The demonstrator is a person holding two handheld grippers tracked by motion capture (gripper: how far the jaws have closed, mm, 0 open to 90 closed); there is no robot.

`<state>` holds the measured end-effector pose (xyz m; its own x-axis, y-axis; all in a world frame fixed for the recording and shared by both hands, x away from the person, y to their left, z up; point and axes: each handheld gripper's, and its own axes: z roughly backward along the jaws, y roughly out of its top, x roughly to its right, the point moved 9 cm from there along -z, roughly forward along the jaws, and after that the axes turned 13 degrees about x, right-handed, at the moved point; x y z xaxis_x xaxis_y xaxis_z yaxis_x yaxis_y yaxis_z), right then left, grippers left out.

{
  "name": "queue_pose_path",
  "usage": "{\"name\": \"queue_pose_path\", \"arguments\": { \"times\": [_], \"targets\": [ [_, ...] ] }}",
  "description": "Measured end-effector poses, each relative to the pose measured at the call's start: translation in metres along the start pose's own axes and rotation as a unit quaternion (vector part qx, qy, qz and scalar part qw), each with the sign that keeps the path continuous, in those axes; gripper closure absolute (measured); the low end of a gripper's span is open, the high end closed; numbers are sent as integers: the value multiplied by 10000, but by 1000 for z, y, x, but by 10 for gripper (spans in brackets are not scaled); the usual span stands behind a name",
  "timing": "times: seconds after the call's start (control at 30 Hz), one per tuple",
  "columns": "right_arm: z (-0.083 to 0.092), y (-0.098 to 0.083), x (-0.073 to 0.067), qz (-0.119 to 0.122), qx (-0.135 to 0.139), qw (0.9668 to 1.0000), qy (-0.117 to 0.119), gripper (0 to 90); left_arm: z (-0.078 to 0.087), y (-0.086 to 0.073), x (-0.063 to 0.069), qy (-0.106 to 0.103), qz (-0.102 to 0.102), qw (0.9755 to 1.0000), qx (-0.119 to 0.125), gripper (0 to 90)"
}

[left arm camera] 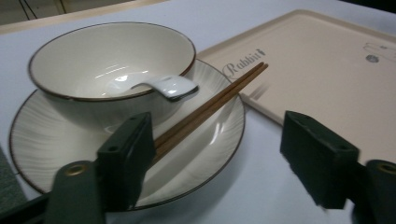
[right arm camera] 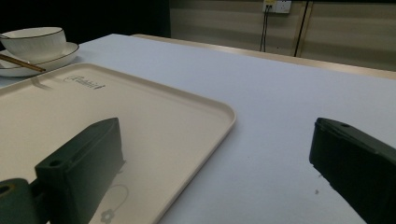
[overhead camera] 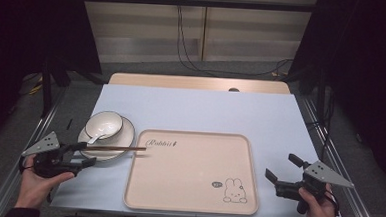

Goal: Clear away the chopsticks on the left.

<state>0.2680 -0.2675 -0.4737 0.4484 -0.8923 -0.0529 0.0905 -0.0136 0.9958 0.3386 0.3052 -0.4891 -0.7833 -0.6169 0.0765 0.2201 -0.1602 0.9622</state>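
Left gripper [left arm camera: 215, 154] spread, probably nearer chopsticks [left arm camera: 210, 105]; their long axis runs ahead toward tray [left arm camera: 327, 79]. Right gripper [overhead camera: 283, 171] spread, well apart.

The desk [overhead camera: 191, 108] carries one beige tray [overhead camera: 192, 188], one plate [overhead camera: 127, 137], one bowl [overhead camera: 107, 121], one white spoon [left arm camera: 159, 86] and one pair of chopsticks [overhead camera: 121, 148]. Two tools appear, left tool [overhead camera: 89, 153] and right tool [overhead camera: 282, 167].
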Motion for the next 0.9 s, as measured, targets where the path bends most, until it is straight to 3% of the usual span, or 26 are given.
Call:
{"name": "queue_pose_path", "arguments": {
  "times": [0.17,0.37,0.73,0.9],
  "targets": [
    [0,0,0,10,-1,10000,3,24,-1,-3,-12,-46,-317,9992,-226,412],
    [0,0,-1,0,-12,10000,29,24,-8,-7,-19,-191,-507,9974,-467,520],
    [0,-1,-1,-15,-21,10000,41,27,-14,-13,-23,-252,-629,9958,-622,599],
    [0,-1,-1,-1,-15,10000,46,27,-20,-17,-20,-349,-778,9931,-802,633]
  ]
}}
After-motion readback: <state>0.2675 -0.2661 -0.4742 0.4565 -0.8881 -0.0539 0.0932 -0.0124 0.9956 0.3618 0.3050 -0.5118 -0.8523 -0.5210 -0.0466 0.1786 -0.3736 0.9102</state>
